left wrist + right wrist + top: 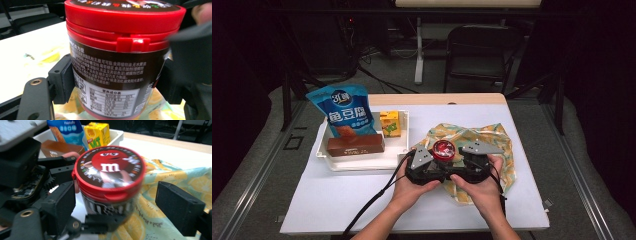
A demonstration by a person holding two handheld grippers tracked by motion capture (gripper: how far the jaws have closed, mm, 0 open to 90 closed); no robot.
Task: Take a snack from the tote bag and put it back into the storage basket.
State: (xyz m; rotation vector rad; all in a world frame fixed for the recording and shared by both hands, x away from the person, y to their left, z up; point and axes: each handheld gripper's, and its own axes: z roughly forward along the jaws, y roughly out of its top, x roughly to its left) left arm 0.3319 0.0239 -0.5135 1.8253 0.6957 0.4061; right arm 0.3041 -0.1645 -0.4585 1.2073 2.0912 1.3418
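Left gripper [432, 161]: held in the person's left hand [412, 182] at the near middle of the table [337, 210]; its black jaws are clamped on the sides of the candy jar [444, 150], one pad against the dark label at the left of the left gripper view, the other at the right edge of the body.

Right gripper [462, 161]: held in the right hand [479, 187], just beside the left gripper and facing the same jar. Its jaws stand apart; in the right gripper view the left pad sits close by the jar's side, whether touching cannot be told, and the right pad is well clear of it, with cloth visible in the gap.

Candy jar [110, 175]: round, upright, dark printed body, red flip lid shut, with a cartoon face and a white letter m on top. It stands over the edge of the patterned cloth [492, 137], between the two grippers.

Patterned cloth: pale green with yellow citrus print, lying crumpled on the white table surface to the right of the tray.

White tray [362, 162]: left of the cloth. Contents: blue snack bag [343, 112] leaning at the back, brown bar-shaped box [356, 145] lying across the front, yellow drink carton [390, 123] upright in the right rear corner.
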